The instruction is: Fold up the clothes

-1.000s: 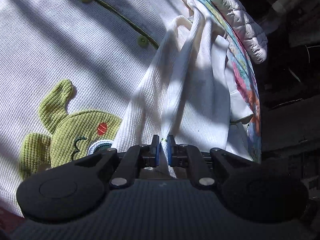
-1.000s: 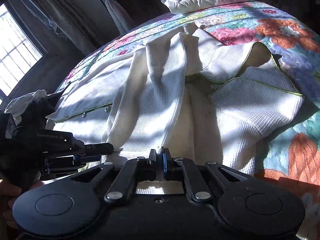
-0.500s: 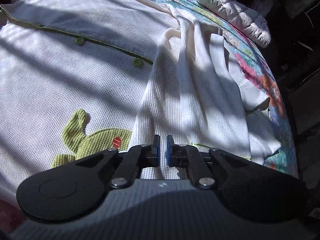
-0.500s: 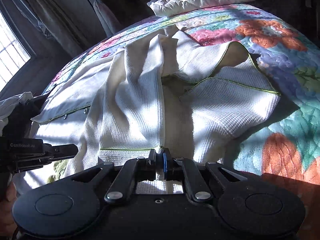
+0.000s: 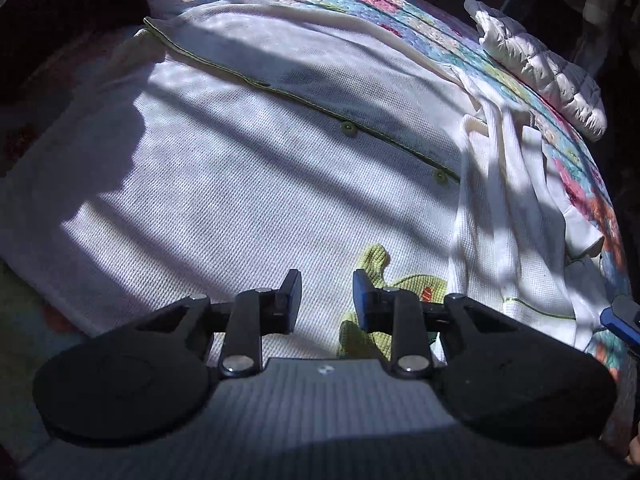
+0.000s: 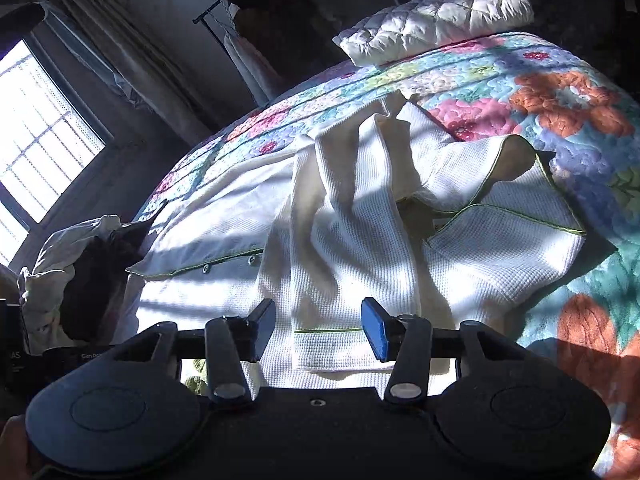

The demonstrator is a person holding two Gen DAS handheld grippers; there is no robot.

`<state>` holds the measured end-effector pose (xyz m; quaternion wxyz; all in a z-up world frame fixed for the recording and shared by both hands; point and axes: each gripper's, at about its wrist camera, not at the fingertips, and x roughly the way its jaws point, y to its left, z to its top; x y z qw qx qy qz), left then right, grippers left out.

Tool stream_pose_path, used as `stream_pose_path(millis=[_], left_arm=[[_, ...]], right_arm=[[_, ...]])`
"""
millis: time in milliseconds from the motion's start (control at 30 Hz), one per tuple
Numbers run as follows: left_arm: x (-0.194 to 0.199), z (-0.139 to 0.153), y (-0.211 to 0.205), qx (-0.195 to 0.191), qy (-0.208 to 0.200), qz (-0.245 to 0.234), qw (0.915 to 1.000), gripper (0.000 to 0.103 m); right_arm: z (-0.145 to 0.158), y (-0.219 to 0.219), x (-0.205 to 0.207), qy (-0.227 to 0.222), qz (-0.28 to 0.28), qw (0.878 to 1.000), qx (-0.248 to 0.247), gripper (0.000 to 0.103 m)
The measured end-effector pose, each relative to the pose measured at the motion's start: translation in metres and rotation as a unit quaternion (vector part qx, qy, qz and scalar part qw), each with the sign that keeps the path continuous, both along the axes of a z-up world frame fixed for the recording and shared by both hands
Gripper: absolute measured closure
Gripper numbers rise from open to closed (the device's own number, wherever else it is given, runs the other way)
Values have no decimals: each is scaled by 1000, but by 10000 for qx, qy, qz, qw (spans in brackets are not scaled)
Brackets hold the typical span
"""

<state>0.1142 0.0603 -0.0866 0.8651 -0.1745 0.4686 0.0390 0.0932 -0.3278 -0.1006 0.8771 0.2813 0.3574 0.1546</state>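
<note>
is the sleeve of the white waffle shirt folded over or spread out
Folded over: the white waffle-knit sleeve lies bunched across the shirt's body, its green-trimmed cuff resting on top.

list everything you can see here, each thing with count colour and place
shirt: one, white waffle knit with green piping, spread flat on the bed
sleeve: one, white, folded across the shirt's front, its cuff nearest the right gripper
buttons: at least two showing, green, along the placket
patch: one, green cartoon animal, on the shirt front behind the left gripper
quilt: one, floral in pink, orange and blue, covering the bed
pillow: one, white quilted, at the bed's far end
window: one, bright, at left
clothes rack: one, dark, behind the bed
left gripper: one, black, jaws just opened, nothing between
right gripper: one, black, jaws just opened, above the cuff
</note>
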Motion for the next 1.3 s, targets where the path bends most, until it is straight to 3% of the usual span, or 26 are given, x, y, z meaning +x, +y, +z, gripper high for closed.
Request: stream_pose_path(millis=[167, 300, 333, 400, 533, 633, 700, 800, 833, 900, 933, 1033, 1167, 1300], left_arm=[[-21, 4, 92, -211, 236, 1108, 9933, 60], [-39, 17, 154, -57, 165, 1822, 9831, 47], [-41, 16, 167, 50, 220, 1892, 9817, 38], [-42, 6, 185, 111, 424, 2001, 9788, 33], [-37, -28, 212, -295, 411, 2114, 9761, 33], [-28, -48, 223, -590, 296, 2230, 9726, 33], [-22, -52, 226, -600, 171, 2306, 9710, 31], [-15, -54, 225, -431, -79, 2347, 9711, 24], [-12, -55, 224, -356, -140, 2353, 9712, 26], [-8, -55, 222, -205, -259, 2310, 9724, 66], [-7, -55, 222, -185, -317, 2228, 9742, 98], [-9, -48, 222, -672, -694, 2138, 9721, 98], [-9, -23, 194, -789, -1171, 1746, 9745, 98], [4, 0, 144, -892, -1301, 945, 9830, 98]], right_arm=[[9, 74, 32, 44, 1172, 9930, 125, 49], [17, 143, 50, 416, 2447, 9619, 1143, 45], [19, 156, 54, 509, 2648, 9536, 1339, 43], [18, 189, 60, 697, 2929, 9426, 1446, 42], [12, 254, 62, 381, 3259, 9446, 42, 41], [0, 294, 53, -6, 3558, 9290, -1015, 42], [-7, 308, 48, -129, 3665, 9201, -1375, 42], [-16, 311, 49, 6, 3740, 9167, -1405, 42], [-18, 310, 50, 75, 3710, 9184, -1373, 42], [-23, 306, 54, 192, 3591, 9229, -1373, 42], [-24, 303, 56, 220, 3511, 9258, -1381, 42], [-25, 292, 62, 287, 3261, 9353, -1342, 42], [-20, 265, 67, 185, 2714, 9552, -1169, 42], [-18, 235, 70, 147, 2303, 9682, -970, 42]])
